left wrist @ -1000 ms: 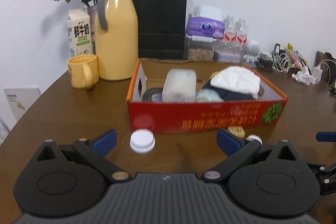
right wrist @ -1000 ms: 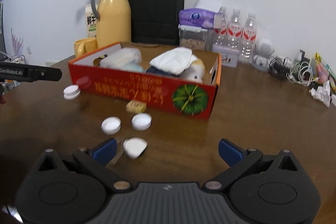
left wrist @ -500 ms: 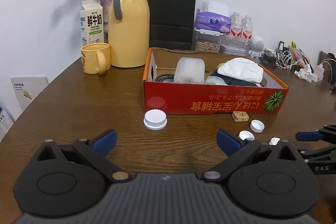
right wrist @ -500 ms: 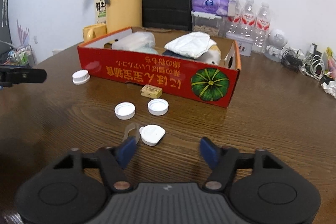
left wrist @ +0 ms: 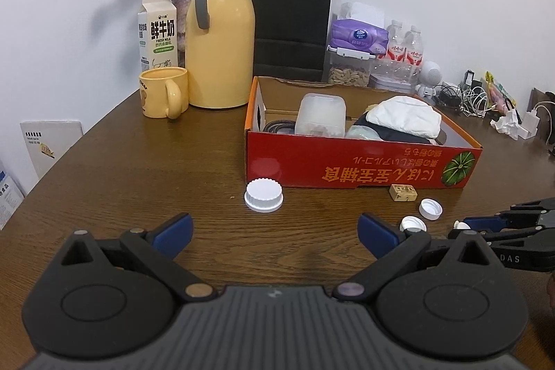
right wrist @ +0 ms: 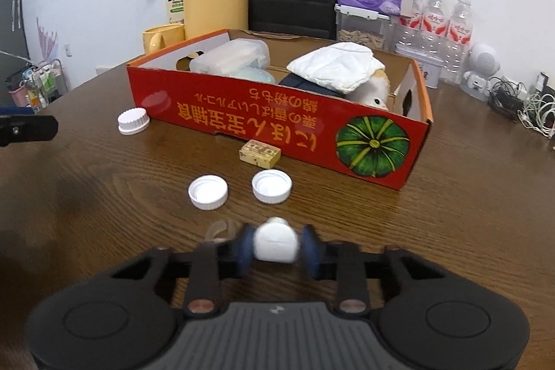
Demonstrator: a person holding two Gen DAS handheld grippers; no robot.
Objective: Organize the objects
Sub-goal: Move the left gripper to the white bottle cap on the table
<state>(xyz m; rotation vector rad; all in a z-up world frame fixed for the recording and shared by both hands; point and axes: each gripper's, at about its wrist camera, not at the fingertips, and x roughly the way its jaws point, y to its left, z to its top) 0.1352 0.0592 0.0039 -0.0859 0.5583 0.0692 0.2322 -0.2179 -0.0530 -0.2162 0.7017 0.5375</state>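
My right gripper (right wrist: 276,245) is shut on a small white cap piece (right wrist: 275,243) just above the brown table. Two white bottle caps (right wrist: 208,191) (right wrist: 271,186) and a small tan block (right wrist: 259,153) lie ahead of it, in front of the red cardboard box (right wrist: 277,123). A larger ribbed white lid (right wrist: 133,121) lies at the box's left corner. My left gripper (left wrist: 274,229) is open and empty, with the ribbed lid (left wrist: 263,195) just ahead of it. The right gripper's tip (left wrist: 464,226) shows at the right edge of the left wrist view.
The box holds a clear plastic container (left wrist: 321,120), a white cloth (left wrist: 404,120) and dark items. Behind stand a yellow thermos (left wrist: 220,33), yellow mug (left wrist: 163,96), milk carton (left wrist: 158,33), black paper bag (left wrist: 291,19), water bottles (right wrist: 451,33) and cables (left wrist: 464,96).
My right gripper has closed on the small white cap piece that lay between its fingers. My left gripper has pulled back from the box, and the ribbed lid now lies farther ahead.
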